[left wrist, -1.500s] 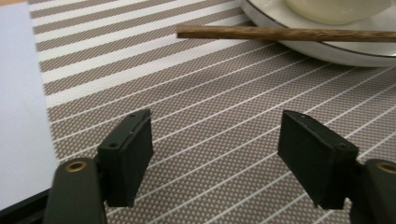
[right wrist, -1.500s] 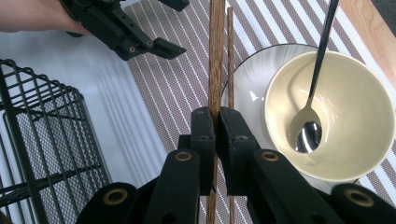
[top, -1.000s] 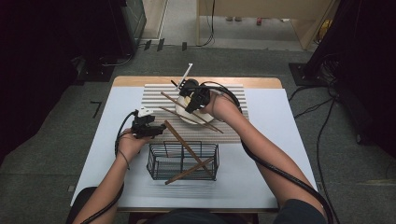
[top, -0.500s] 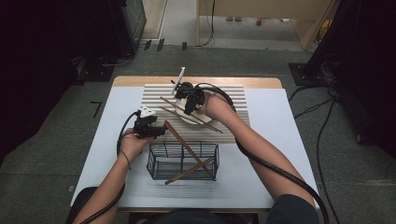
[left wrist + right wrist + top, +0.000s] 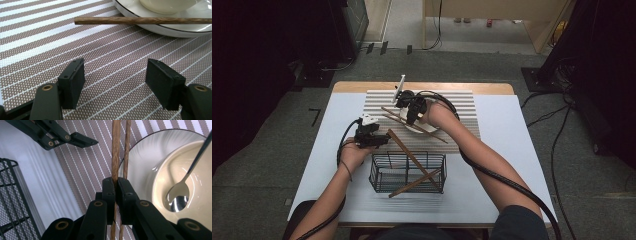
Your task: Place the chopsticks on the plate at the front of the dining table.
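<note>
Right gripper [image 5: 115, 186] pinches a dark wooden chopstick [image 5: 115, 150] beside the white plate [image 5: 140, 152]; lift it level towards the near black wire basket [image 5: 408, 172]; left gripper [image 5: 117, 80] gapes empty

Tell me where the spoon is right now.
The spoon lies in the cream bowl on the white plate, at the right of the right gripper view, beside the chopstick the right gripper clamps.

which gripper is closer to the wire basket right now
Left. The left gripper sits by the wire basket's far left corner; the right gripper is farther back over the plate, shut on a chopstick.
</note>
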Available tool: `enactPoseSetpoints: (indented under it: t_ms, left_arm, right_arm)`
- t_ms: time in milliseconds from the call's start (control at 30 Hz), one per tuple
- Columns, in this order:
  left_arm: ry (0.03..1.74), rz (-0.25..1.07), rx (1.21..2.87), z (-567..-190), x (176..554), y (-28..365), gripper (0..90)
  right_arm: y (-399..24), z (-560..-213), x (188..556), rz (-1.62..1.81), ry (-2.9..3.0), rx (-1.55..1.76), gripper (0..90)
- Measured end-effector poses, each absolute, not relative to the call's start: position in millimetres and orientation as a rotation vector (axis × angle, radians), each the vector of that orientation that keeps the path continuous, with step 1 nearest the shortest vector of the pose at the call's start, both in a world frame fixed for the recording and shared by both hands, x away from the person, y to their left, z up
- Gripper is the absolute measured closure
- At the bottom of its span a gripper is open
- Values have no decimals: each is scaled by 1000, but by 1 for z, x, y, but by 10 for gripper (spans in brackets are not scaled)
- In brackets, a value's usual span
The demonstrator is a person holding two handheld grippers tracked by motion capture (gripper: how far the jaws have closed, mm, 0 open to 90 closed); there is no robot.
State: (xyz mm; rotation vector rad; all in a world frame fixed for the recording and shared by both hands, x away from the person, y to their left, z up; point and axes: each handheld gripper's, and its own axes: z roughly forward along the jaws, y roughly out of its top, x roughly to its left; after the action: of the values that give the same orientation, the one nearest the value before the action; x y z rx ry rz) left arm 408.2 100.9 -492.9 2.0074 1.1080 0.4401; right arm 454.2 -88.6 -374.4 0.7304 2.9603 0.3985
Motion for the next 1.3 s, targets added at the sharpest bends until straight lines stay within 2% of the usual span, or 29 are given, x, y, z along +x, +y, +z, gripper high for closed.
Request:
enactPoseSetpoints:
  t_ms: [1300]
  left_arm:
    - [1109, 446, 2016, -496, 408, 102, 321]
  right_arm:
    - [-74, -398, 471, 300, 2990, 727, 857]
